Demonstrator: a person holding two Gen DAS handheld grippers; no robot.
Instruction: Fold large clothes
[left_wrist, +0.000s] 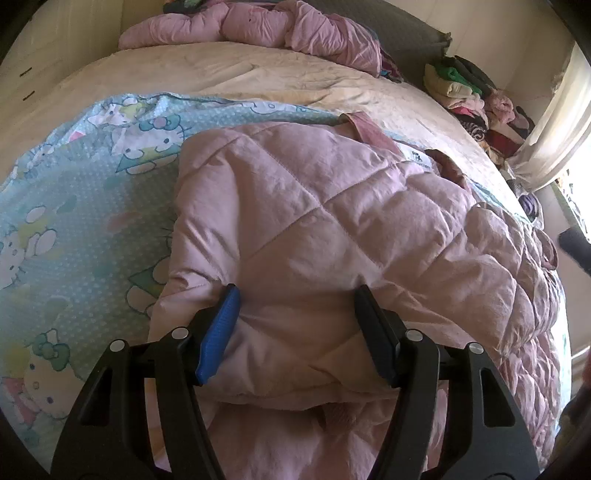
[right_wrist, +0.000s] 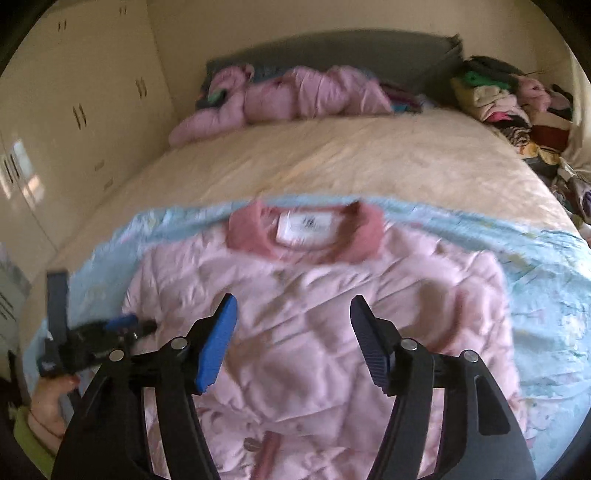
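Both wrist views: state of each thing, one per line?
Pink jacket: flat on the blue sheet, collar away from the cameras.
Blue sheet: spread over the bed.
Left tool: open, fingers astride a jacket fold.
Right tool: open, above the jacket.
Clothes pile: unfolded heap.

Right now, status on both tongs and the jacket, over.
Left tongs open, straddling a folded edge of the pink quilted jacket. Right tongs open above the jacket, nothing held. Jacket lies collar-up on the cartoon sheet; nothing obstructing.
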